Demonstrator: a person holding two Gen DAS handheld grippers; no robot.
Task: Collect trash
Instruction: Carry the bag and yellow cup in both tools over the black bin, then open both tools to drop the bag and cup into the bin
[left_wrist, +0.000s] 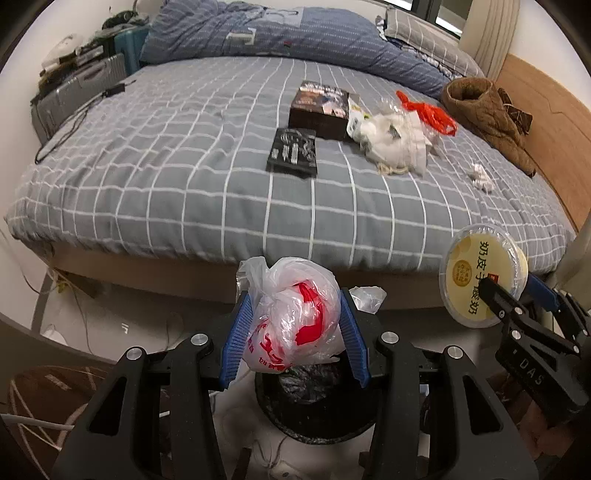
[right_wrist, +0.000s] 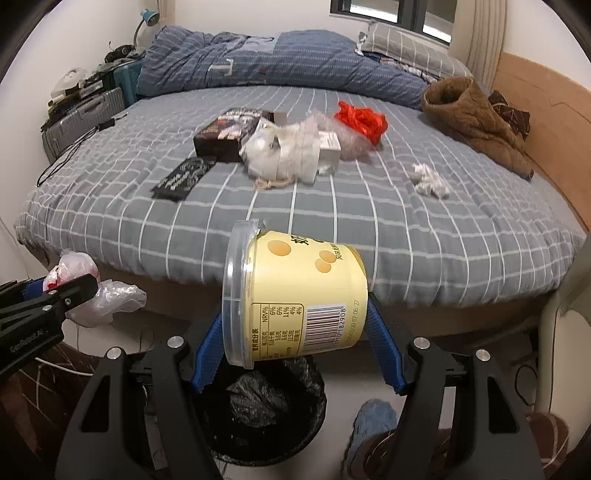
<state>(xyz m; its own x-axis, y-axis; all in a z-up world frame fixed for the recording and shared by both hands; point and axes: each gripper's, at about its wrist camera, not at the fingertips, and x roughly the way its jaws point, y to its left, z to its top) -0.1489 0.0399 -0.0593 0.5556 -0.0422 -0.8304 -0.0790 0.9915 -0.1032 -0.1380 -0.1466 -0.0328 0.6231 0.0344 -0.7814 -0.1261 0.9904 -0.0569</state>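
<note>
My left gripper (left_wrist: 293, 328) is shut on a knotted white plastic bag with red print (left_wrist: 295, 314), held above a black-lined trash bin (left_wrist: 314, 413). My right gripper (right_wrist: 293, 332) is shut on a yellow yogurt tub (right_wrist: 295, 295) lying sideways, above the same bin (right_wrist: 266, 410). The tub also shows at the right of the left wrist view (left_wrist: 480, 277), and the bag at the left of the right wrist view (right_wrist: 92, 288). More trash lies on the bed: a white bag pile (left_wrist: 395, 140), a red plastic bag (left_wrist: 428, 110) and crumpled tissue (left_wrist: 482, 177).
The grey checked bed (left_wrist: 184, 166) holds a dark box (left_wrist: 319, 109), a black packet (left_wrist: 293, 151), a brown coat (left_wrist: 487, 114) and a blue duvet (left_wrist: 277, 33). Suitcases (left_wrist: 74, 92) stand at the left. Cables (left_wrist: 37, 424) lie on the floor; slippers (right_wrist: 373, 424) lie by the bin.
</note>
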